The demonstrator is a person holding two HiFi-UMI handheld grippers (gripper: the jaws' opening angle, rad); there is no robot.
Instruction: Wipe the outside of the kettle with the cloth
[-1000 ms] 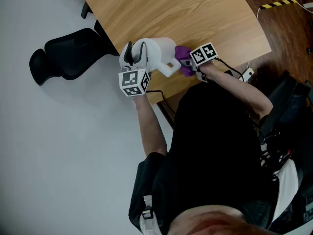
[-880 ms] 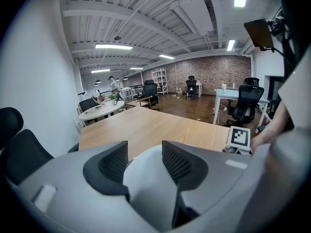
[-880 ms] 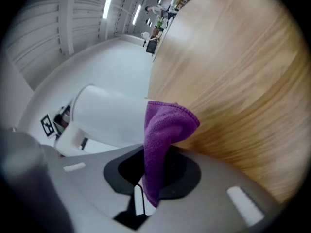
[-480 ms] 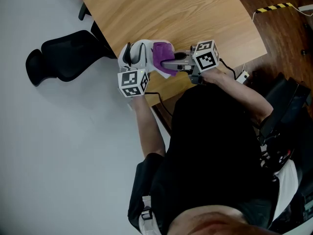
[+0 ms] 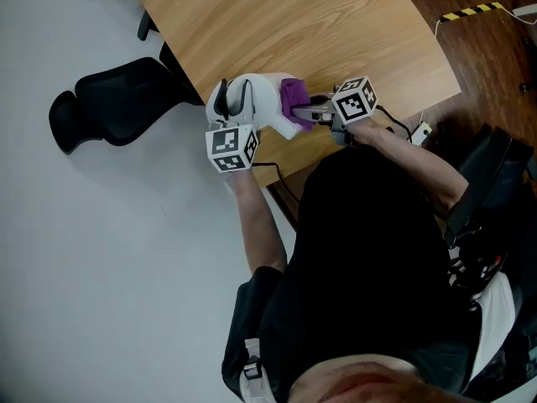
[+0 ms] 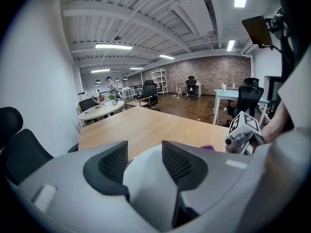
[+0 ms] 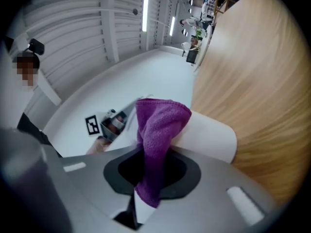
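A white kettle (image 5: pixel 260 97) stands near the front edge of the wooden table (image 5: pixel 336 23). My left gripper (image 5: pixel 234 117) is shut on its near left side, by the dark handle; in the left gripper view the white kettle (image 6: pixel 146 183) fills the gap between the jaws of that gripper (image 6: pixel 145 160). My right gripper (image 5: pixel 309 109) is shut on a purple cloth (image 5: pixel 294 96), which lies against the kettle's upper right side. In the right gripper view the cloth (image 7: pixel 158 125) hangs from the right gripper (image 7: pixel 153 171) over the kettle (image 7: pixel 211 137).
A black office chair (image 5: pixel 117 99) stands on the floor left of the table. A cable with a white plug (image 5: pixel 422 129) hangs at the table's right front corner. A black bag (image 5: pixel 495 183) lies to the right. Yellow-black tape (image 5: pixel 474 8) marks the floor.
My right gripper has lifted the cloth from low on the kettle's right side up onto its upper body, then slid it a little back to the right. The left gripper has stayed put.
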